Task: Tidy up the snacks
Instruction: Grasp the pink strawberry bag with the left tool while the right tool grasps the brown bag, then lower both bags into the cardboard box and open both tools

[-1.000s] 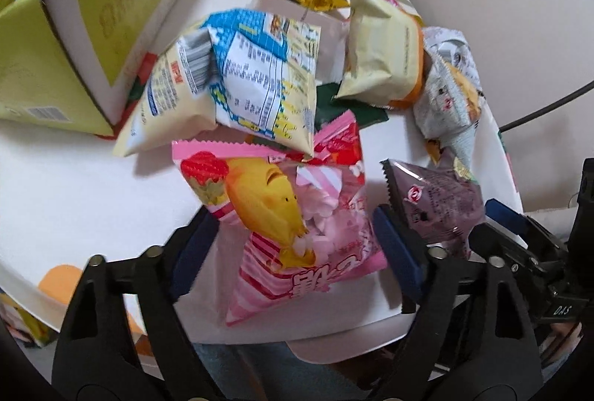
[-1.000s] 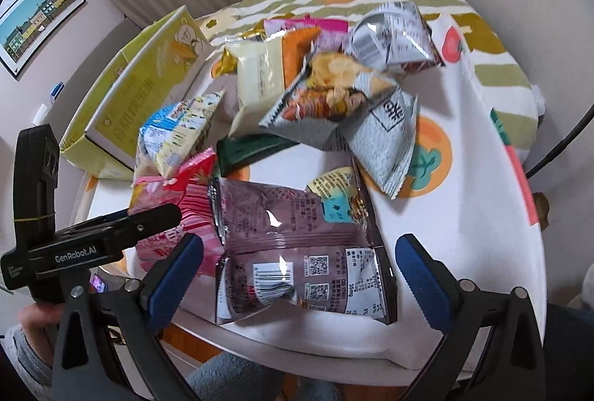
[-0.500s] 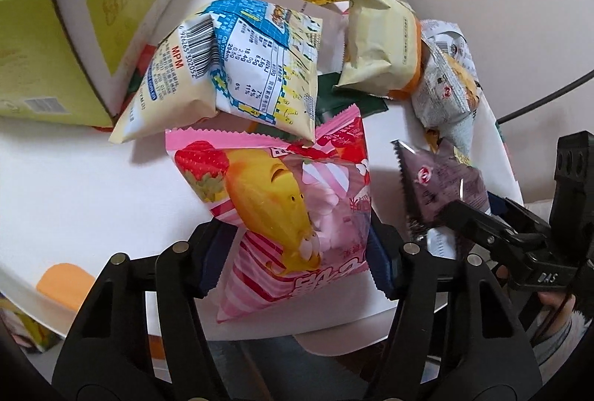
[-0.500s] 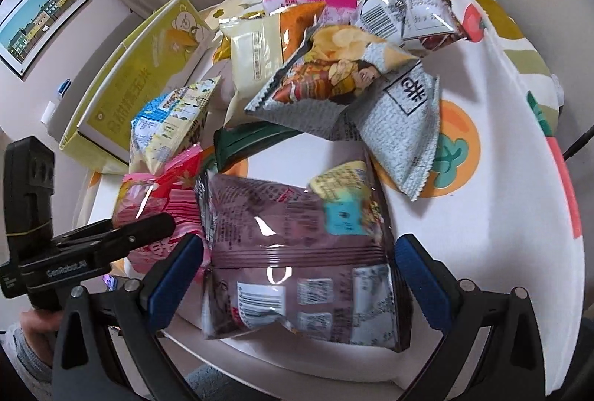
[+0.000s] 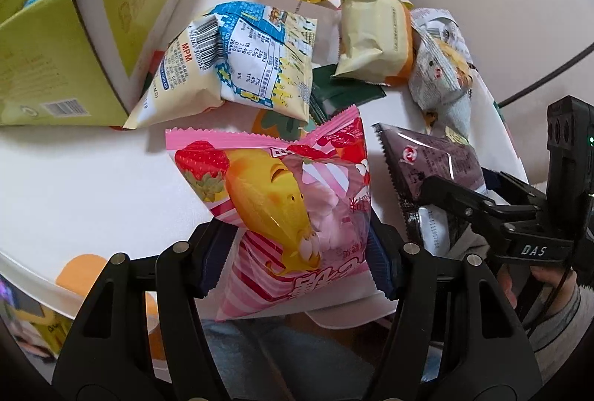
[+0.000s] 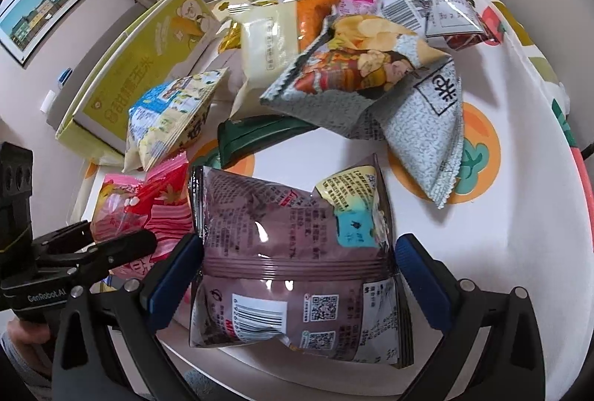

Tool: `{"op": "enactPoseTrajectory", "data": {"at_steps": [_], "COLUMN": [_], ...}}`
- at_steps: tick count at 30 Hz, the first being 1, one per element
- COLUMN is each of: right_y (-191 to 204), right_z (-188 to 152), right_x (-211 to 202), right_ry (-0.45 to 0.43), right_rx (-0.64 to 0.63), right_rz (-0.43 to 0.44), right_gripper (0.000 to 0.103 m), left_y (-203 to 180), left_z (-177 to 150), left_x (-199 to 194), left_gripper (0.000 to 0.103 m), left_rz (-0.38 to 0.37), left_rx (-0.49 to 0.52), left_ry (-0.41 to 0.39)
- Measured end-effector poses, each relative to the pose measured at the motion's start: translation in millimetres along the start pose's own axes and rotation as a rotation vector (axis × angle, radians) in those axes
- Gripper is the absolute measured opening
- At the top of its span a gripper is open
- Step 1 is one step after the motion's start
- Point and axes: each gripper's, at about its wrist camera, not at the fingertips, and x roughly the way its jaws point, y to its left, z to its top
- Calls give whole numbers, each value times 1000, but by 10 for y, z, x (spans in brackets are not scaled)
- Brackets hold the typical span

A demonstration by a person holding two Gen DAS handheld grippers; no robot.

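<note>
The left gripper [image 5: 300, 252] has its jaws pinched on the lower half of the pink bag [image 5: 286, 211], one pad on each side edge, and the bag bulges above them. The right gripper [image 6: 297, 274] has its jaws against both side edges of the purple bag [image 6: 293, 252], apparently squeezing it across the middle seam. Both bags sit at the near edge of the surface [image 5: 74, 185], just beside each other.

These are puffy, air-filled packets: light, soft and slick, so I judge a hold across the middle may let them slide or crush what is inside. The flat crimped end seams look like the safer place to grip.

Further out lie a blue and yellow bag [image 5: 241, 63], a dark green packet [image 6: 256, 133], a cream bag [image 5: 375, 37] and a grey chip bag [image 6: 364, 78], piled loosely and overlapping. The open yellow-green box [image 5: 55, 67] stands at the left and looks like the likely place for them.
</note>
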Motion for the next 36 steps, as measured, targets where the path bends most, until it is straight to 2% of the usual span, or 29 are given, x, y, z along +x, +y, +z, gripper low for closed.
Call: {"op": "enactPoseTrajectory", "data": {"at_steps": [1,3,6,14,21,25,30,36], "right_y": [18,61,96,165,418,646,1069,1675], "right_z": [-17,-53,-87,-47,278,560,922,1357], "right_x": [-13,-49,-109,-475,-872,-1036,-1102,-937], "right_ry": [-5,-12,-27,-91,-155,-196,-241,-267], "right_rx": [-9,-22,-22,24,5,-11,-59,-98], "right_rz": [3,3,-4,0,-15,-5,12,47], "right_gripper": [94,81,74,73,74,74,74,74], "left_y": [-7,-28,-61,-166,-116,68,490,1138], "left_z": [-6,-14,-25,72,337,581,915,1333], "left_x": [-19,-54,-138,-540,-1098,-1422,-1766,-1937], "left_gripper": [61,61,61,61,61,61,61,61], "left_rz": [-1,-1,-2,-13,3,34,74,120], "left_rx": [5,15,31,68,81,73,55,38], "left_ry": [-2,-5,-16,-84,-197,-257,-319,-323]}}
